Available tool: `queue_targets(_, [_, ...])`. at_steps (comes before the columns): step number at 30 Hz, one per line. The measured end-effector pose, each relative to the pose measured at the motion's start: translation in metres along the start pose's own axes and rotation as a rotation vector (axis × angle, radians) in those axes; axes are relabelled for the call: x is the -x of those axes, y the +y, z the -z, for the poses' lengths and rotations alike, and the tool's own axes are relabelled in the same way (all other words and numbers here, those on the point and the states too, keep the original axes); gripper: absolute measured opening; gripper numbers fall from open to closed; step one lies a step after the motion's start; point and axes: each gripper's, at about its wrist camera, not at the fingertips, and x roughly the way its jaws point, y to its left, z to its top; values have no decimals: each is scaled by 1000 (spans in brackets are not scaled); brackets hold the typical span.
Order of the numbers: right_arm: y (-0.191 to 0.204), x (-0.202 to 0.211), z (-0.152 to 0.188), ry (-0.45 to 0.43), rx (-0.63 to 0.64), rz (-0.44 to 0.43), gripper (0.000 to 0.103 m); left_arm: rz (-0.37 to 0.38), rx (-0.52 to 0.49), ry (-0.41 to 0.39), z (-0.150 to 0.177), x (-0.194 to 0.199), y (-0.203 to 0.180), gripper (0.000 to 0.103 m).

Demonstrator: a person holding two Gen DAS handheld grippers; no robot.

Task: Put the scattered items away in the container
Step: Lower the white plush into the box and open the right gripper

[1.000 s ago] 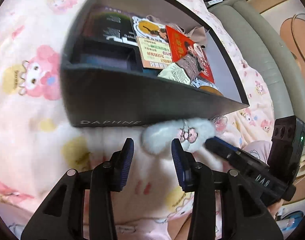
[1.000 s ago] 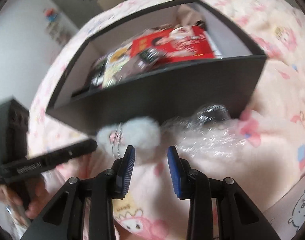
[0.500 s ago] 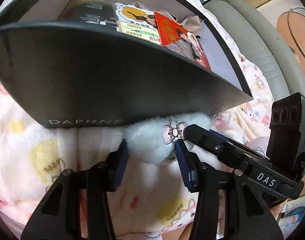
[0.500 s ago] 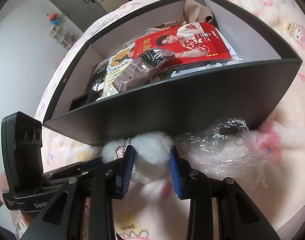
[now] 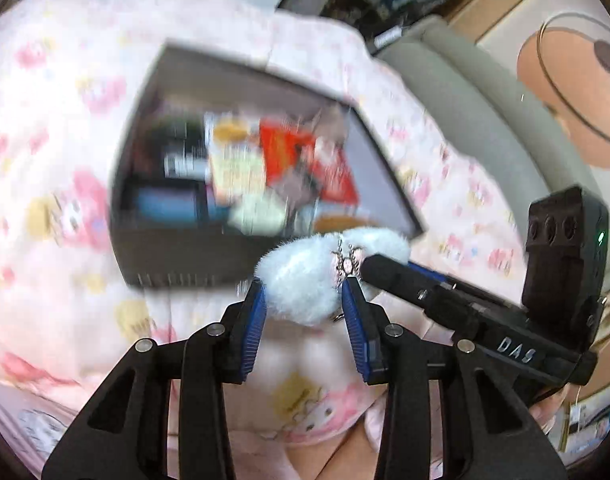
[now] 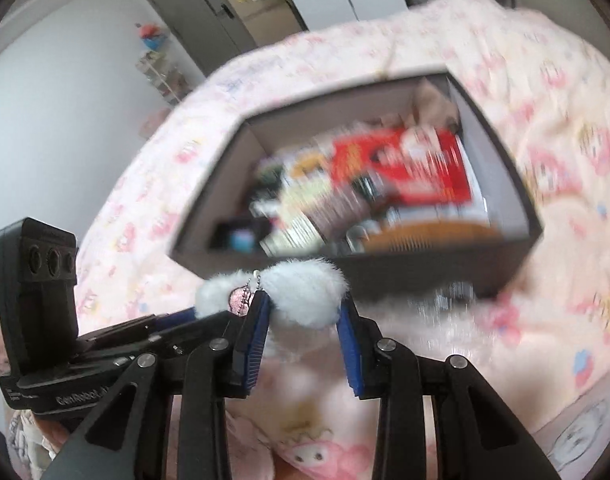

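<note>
Dark box (image 5: 177,256) holds blurred packets including a red packet (image 6: 409,168). Left gripper (image 5: 303,304) and right gripper (image 6: 303,312) each clamp the white fluffy charm (image 5: 305,276) at its near wall, above the pink blanket (image 5: 45,80)

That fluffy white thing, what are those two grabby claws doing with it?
A person is tidying a bed, one gripper in each hand. Both the left gripper and the right gripper are closed on the same fluffy white keychain, which has a little pink charm on a bead chain. It hangs in the air just in front of the dark box, not inside yet. The box already holds packets and a red card. A crinkly clear wrapper lies on the pink blanket beside the box.
</note>
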Motion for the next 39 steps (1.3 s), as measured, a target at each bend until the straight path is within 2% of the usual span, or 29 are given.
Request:
queue_targets(3, [6,-5,-30,-14,15,-45,30,-31,11,-58,-31,9,1,40])
queue_targets(6, [13,-22,-65,0,45,-67,30,-83,30,-69,-64,4,9,40])
queue_targets(9, [19,-46,-104,24,94,-57,30,-123,68,-55,-96,-8,26,40])
queue_targets(14, [4,-105,-155,132,101,-47,30,-184,127,6,-134,-54,57,40])
queue_targets(17, [-15,-127,-160,166,68,-47,30,-201,151,56,-141,-79,68,39])
queue_targets(24, [-53,-149,-154,226,-11,-40,31,-278,110,116,-142,-119,65,39])
queue_targets(27, [-63,-144,-158,183,-41,-42,31,-330,101,86,-142,-116,62,39])
queue_targets(31, [-74,-118,-164,72,-58,-12,31,-371,63,28,-133,-106,49,38])
queue_targets(34, [-75,-111,-165,75,-27,42,31,-434,58,-29,-125,-98,43,30])
queue_targets(36, [-72,-116,-162,110,7,61,31,-406,59,-14,-122,-102,43,30])
queue_targets(39, [-69,-129,-156,170,28,72,31,-363,58,73,-125,-123,46,30])
